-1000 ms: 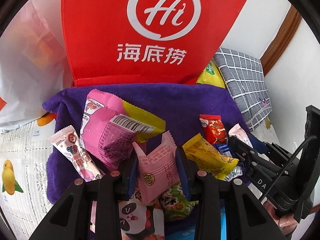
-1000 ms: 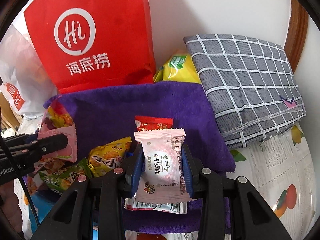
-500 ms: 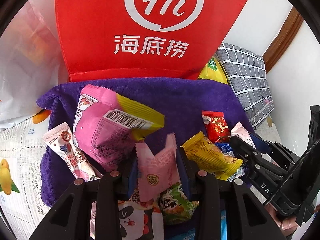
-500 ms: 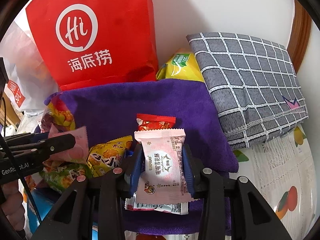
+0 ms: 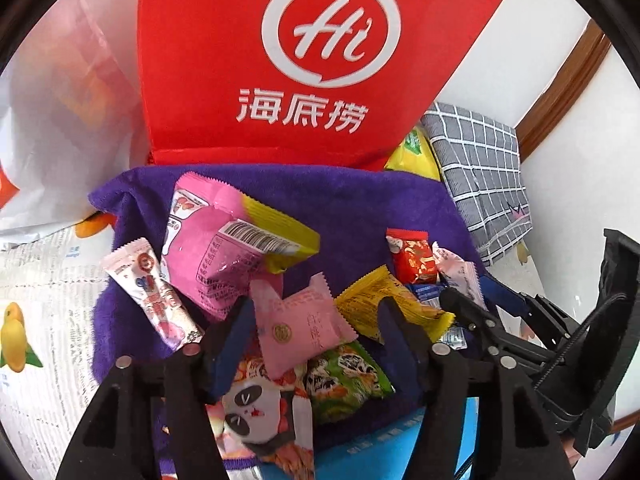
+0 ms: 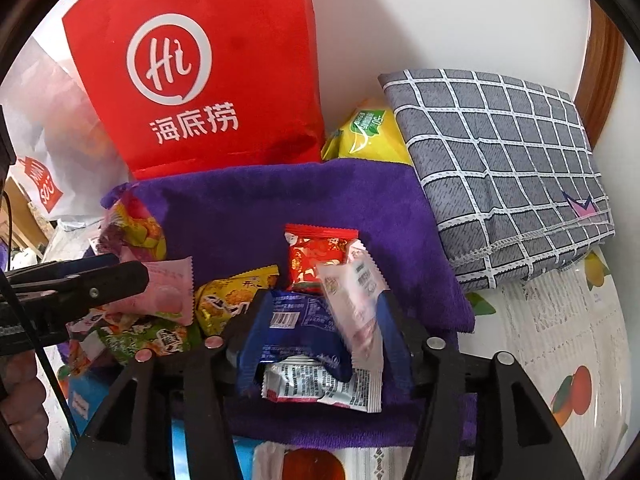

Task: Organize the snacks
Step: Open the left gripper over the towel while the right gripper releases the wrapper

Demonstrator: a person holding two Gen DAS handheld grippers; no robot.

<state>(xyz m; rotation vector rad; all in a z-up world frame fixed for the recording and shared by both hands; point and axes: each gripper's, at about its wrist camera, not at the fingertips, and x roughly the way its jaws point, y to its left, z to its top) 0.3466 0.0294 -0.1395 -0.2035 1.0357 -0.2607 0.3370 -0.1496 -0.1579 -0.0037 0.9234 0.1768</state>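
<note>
Pink snack packet [image 5: 300, 326], low centre of the left wrist view, tipped between the opening jaws of the left gripper [image 5: 314, 334], clear of both pads and resting on the heap of snacks below: released. Just under it, a panda-print packet [image 5: 256, 408] and a green packet [image 5: 346, 376]; to its right, a yellow packet [image 5: 384, 308] and a small red packet [image 5: 412, 258]. Up and left, a large pink bag [image 5: 216, 248] and a slim white-pink stick packet [image 5: 150, 288], all lying on a purple towel [image 5: 360, 208].

Pale pink-white packet [image 6: 358, 312], centre-low in the right wrist view, blurred and tilted between the opening jaws of the right gripper [image 6: 320, 340], leaning near the right-hand pad; contact there cannot be told, no clamp from both sides. Beneath it, a dark blue packet [image 6: 296, 328] and a white printed packet [image 6: 320, 386].

Behind the towel, across the top of both views, a red paper bag [image 6: 208, 72]; at upper right, a grey checked cushion [image 6: 508, 172].
</note>
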